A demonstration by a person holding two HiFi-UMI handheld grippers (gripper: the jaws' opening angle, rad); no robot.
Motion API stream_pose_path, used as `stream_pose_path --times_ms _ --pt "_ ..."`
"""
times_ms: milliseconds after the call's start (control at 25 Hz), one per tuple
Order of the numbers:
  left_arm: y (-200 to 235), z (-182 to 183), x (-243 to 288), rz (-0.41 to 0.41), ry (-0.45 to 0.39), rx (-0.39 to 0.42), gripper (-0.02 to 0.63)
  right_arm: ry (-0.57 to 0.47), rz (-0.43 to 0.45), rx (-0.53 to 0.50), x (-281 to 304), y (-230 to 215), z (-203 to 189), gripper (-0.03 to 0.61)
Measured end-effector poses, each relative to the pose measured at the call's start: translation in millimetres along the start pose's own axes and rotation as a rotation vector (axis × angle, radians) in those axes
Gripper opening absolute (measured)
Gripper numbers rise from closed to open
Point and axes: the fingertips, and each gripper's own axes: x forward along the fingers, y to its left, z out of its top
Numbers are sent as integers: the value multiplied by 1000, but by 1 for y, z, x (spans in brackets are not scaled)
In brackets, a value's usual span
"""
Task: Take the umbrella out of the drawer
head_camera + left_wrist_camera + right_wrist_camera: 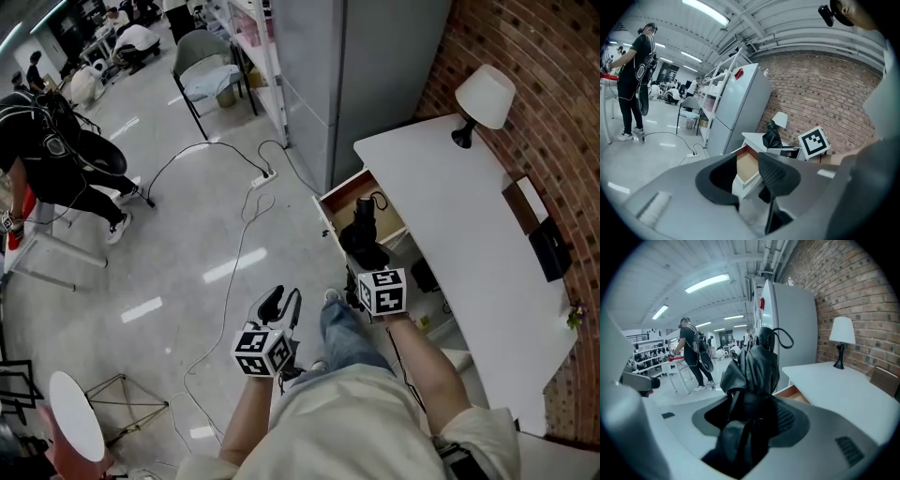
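Observation:
A folded black umbrella (364,239) with a wrist loop hangs above the open wooden drawer (339,195) of the white table (469,234). My right gripper (360,279) is shut on it. In the right gripper view the umbrella (754,376) stands upright between the pads, filling the gap of that gripper (751,417), with the drawer (797,393) behind it. My left gripper (282,302) hangs lower left over the floor, apart from the umbrella. In the left gripper view the gripper (747,176) is open with nothing between its fingers; the drawer (746,166) and the umbrella (771,136) show beyond.
A white lamp (483,98) stands at the table's far end by the brick wall. A grey fridge (356,66) is beside the drawer. Cables (234,262) and a power strip lie on the floor. A person in black (56,159) stands at left, a chair (206,75) beyond.

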Motion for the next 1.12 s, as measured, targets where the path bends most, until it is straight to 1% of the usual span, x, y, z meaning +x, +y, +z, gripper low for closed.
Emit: stream_pose_path --times_ms 120,320,480,600,880,1120 --pt "-8 1 -20 5 -26 18 121 -45 8 0 -30 17 8 243" --pt "-27 -3 -49 7 -54 43 86 -104 15 30 -83 34 11 242" --pt "-36 -4 -71 10 -84 50 52 -129 25 51 -116 46 9 242" --pt "-47 -4 -81 6 -103 60 32 -143 25 43 -141 49 9 242" --pt "-66 -6 -98 5 -127 80 12 -196 40 19 -186 58 10 243" --pt "-77 -9 -102 -1 -129 92 12 -217 52 7 -202 59 8 243"
